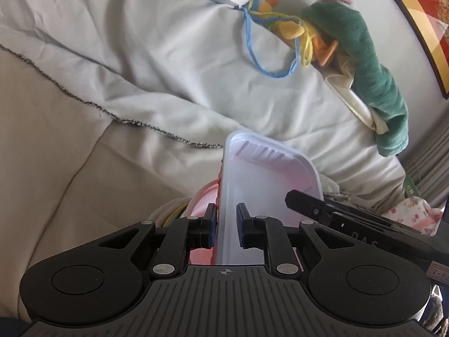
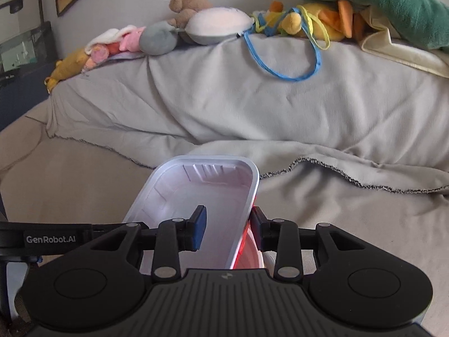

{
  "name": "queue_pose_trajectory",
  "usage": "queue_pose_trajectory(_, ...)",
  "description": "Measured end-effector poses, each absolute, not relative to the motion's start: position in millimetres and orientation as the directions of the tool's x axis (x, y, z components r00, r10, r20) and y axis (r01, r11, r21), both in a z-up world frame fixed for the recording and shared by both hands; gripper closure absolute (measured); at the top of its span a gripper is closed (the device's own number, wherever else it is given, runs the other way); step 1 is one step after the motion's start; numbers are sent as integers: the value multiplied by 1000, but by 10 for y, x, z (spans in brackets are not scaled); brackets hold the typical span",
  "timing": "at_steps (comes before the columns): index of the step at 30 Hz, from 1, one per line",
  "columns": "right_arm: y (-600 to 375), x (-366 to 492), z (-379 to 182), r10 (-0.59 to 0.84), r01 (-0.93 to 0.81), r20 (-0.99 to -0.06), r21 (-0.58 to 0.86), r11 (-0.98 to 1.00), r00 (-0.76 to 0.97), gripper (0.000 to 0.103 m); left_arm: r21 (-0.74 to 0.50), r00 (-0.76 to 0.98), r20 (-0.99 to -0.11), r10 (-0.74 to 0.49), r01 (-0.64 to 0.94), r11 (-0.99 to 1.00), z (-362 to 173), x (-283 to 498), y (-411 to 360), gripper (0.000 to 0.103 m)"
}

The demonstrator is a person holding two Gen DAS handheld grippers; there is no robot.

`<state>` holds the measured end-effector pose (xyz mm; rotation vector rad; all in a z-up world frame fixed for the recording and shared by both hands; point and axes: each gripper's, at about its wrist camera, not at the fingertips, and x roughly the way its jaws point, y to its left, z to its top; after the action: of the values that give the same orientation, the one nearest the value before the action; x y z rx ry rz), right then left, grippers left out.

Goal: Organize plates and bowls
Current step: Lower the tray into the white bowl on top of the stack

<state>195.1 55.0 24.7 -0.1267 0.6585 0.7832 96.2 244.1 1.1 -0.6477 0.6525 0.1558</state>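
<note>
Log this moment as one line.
left gripper: straddles white rectangular plastic tray wall | right gripper: straddles opposite wall | red plastic bowl: under tray

The left gripper [image 1: 226, 226] is matte black plastic: a ribbed housing with a small crosshair mark at its front edge, two round domed discs at the sides, and linkage arms pinned with silver rivets — its fingers [image 1: 243, 229] end in blue pads. The right gripper [image 2: 229, 229] has the same build, its ribbed housing bearing a small pale logo and its fingers [image 2: 199, 229] blue-faced too. White lettering — "GenRobot.AI" — runs along the black bar at the right-wrist view's left edge.
</note>
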Motion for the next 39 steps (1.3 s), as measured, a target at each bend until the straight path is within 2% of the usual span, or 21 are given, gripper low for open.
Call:
queue_pose_trajectory(6,469,2015,78,582,-657,-634,150,739,509,69,-491,785,-618,-45,-341,802,16,927,2402,86)
queue_pose_trajectory(12,306,1969,74,598,-650,-627,185,737,500,69,-483,783,-622,-28,-355,801,53,871,2421,86)
queue_pose_trajectory(19,279,1863,158,653,-684,-616,240,689,441,68,-491,777,-626,-69,-324,809,82,814,2361,85)
queue_pose_trajectory(30,287,1856,147,616,-667,-613,187,722,495,69,-512,796,-604,-27,-361,779,99,698,2503,86)
queue_pose_trajectory(31,272,1861,148,609,-659,-609,180,730,508,69,-506,795,-606,-17,-368,780,99,693,2517,82)
queue_pose_trajectory(33,241,1894,132,604,-649,-609,184,738,514,63,-511,796,-605,-22,-367,777,91,697,2533,82)
queue_pose_trajectory(39,248,1945,76,622,-650,-631,236,723,463,63,-514,788,-615,-30,-371,774,59,739,2527,84)
